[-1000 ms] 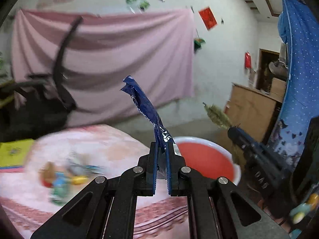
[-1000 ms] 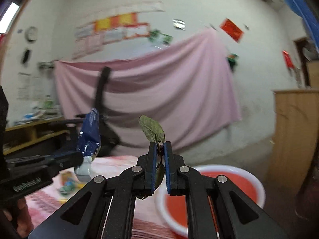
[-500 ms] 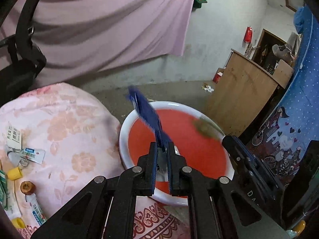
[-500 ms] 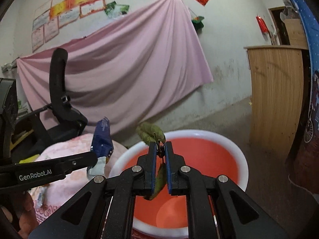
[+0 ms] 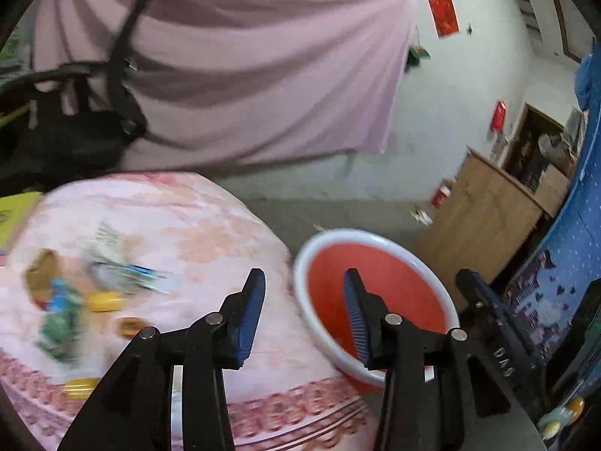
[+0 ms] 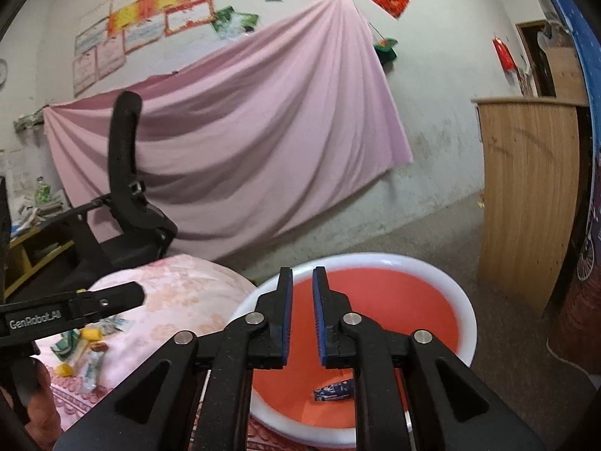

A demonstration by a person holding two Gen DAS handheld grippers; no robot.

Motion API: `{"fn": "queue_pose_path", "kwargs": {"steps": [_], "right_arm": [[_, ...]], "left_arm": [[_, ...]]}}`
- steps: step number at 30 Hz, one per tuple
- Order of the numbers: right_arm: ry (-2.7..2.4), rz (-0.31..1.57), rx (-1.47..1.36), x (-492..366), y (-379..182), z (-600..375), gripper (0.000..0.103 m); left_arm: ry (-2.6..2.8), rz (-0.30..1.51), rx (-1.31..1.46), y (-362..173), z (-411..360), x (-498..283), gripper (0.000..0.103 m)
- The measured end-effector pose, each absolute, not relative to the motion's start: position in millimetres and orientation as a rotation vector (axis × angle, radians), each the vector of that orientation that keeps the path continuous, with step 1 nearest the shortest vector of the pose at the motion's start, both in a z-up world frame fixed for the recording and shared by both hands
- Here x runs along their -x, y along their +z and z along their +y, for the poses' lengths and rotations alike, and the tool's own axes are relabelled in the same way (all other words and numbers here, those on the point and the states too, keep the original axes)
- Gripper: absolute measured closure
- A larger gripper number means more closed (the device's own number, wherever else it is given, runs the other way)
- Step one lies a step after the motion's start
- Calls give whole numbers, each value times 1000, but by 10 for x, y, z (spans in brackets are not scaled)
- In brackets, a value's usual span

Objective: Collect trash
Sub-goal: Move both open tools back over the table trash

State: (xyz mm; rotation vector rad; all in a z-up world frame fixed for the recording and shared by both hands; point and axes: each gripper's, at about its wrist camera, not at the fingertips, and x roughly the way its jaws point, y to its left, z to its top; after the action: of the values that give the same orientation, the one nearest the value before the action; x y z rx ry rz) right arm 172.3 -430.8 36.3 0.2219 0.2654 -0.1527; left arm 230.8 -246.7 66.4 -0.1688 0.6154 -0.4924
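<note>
Wrapper [image 6: 334, 390] lies in basin [image 6: 450, 285], below jaws.

A blue wrapper [image 6: 334, 391] lies flat on the bottom of the red, white-rimmed basin [image 6: 443, 282], near its front wall, while more trash [image 6: 84, 349], packets and yellow caps, lies scattered on the pink floral surface [image 6: 180, 293] beside it.

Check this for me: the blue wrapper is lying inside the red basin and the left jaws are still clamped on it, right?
Not quite. The blue wrapper does lie inside the red basin, as the right wrist view shows, but the left gripper is not clamped on it: the left wrist view shows its jaws opening with nothing between them.
</note>
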Motion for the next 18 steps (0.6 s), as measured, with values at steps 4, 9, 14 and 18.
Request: {"fn": "queue_pose_path", "kwargs": {"steps": [4,9,14,18], "right_arm": [[-96,185,-206,-1604,502,-4118,63],[-27,110,-170,-1508,640,-3810,51],[30,49,-162,-1442,718,-3554,17],[57,2,-150,-1399,758,-3376,0]], "left_arm": [[-399,530,191,766,-2082,-2127,54],[-272,388,202,843,-1563,-1830,38],[-154,257,202,884,-1184,-1571,1],[-109,234,199,831,-940,-1454,1]]}}
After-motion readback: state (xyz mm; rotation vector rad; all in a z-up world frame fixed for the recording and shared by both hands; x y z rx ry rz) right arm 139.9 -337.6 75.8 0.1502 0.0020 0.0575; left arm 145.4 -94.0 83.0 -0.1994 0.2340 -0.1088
